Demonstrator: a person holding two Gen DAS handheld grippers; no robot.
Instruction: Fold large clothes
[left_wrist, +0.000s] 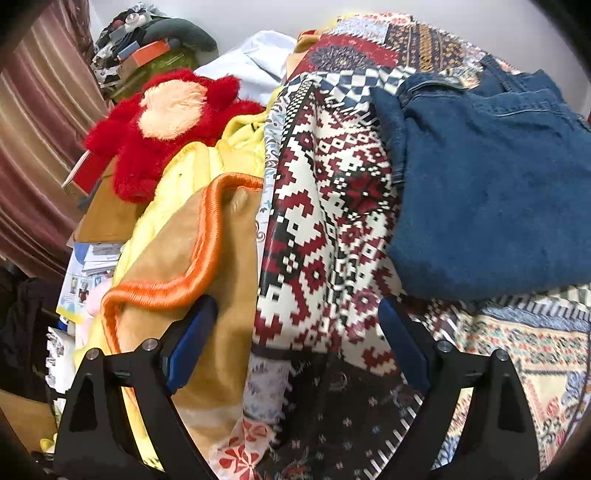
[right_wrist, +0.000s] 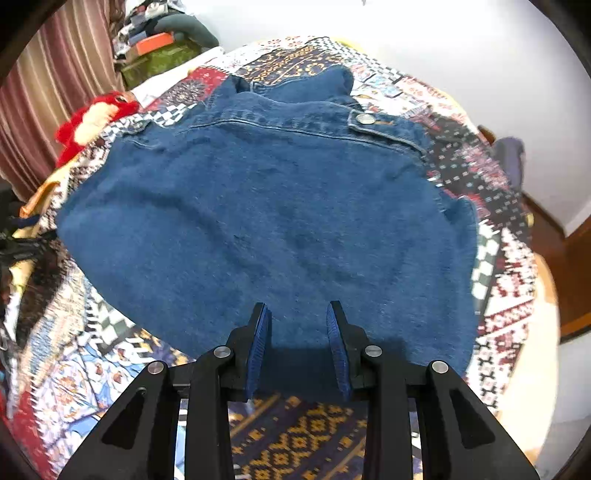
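A folded blue denim jacket lies flat on a patterned patchwork bedspread; its collar and a metal button point to the far side. My right gripper hovers over the jacket's near edge, jaws partly open, nothing between them. In the left wrist view the jacket lies at the right. My left gripper is wide open and empty over the red-and-white patterned bedspread, left of the jacket.
A red plush toy lies at the bed's left side on yellow cloth, beside a tan blanket with an orange edge. Striped curtains hang at left. Clutter is piled in the far corner. White wall stands behind.
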